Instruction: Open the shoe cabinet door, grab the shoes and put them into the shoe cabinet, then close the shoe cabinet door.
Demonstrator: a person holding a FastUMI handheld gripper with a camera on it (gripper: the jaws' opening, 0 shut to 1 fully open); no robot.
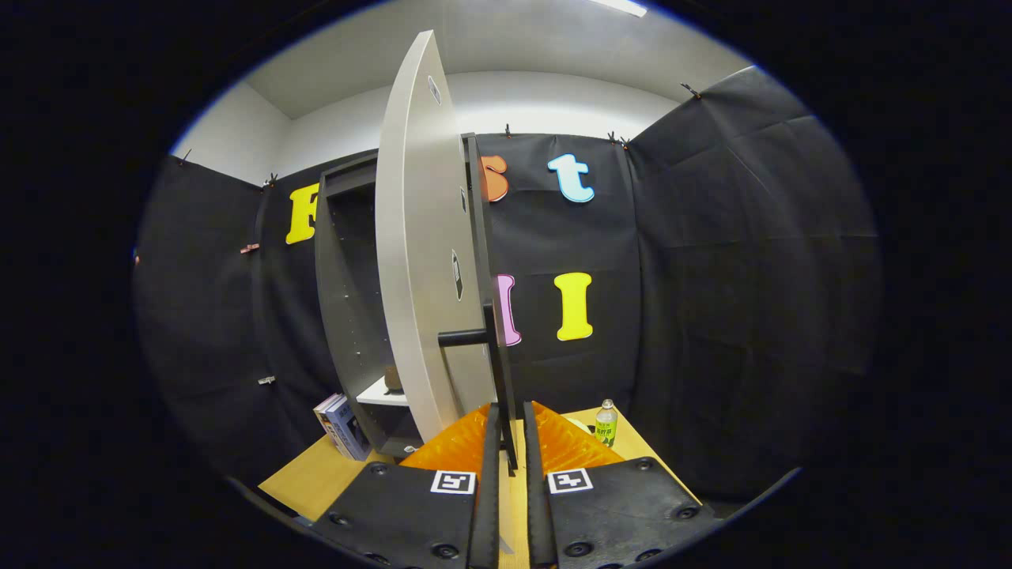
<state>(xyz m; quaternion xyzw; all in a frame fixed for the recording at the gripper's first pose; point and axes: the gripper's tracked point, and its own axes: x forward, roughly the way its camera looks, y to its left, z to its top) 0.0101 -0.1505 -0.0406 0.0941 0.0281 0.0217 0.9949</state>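
My claw [507, 431] is closed on the lower end of the dark bar handle [500, 371] of the shoe cabinet door [419, 253], with both fingers pressing the thin bar from either side just ahead of me. The handle stands upright, joined to the door by a short stub a little above my fingertips.

The door itself rises edge-on immediately ahead and to the left of the claw, swung well out from the shoe cabinet [344, 300], whose dark open interior lies beyond the door on the left. Low inside it I see a pale shelf [381, 393] with a small brownish thing [392, 378] resting on it; I cannot tell whether that is a shoe. Outside the cabinet, left of my fingers, a couple of books [340, 425] lean against its base. To the right and just beyond the fingers a small bottle [606, 423] stands on the wooden tabletop [316, 474].

I judge this to be a door step, with the door held by its handle; from this alone I cannot say whether it is being opened or shut. If the shoes are not yet in, the next move calls for letting go of the bar, backing clear of the door edge, and finding the shoes. If they are in, I need to keep the grip and swing the door back toward the cabinet along its arc.
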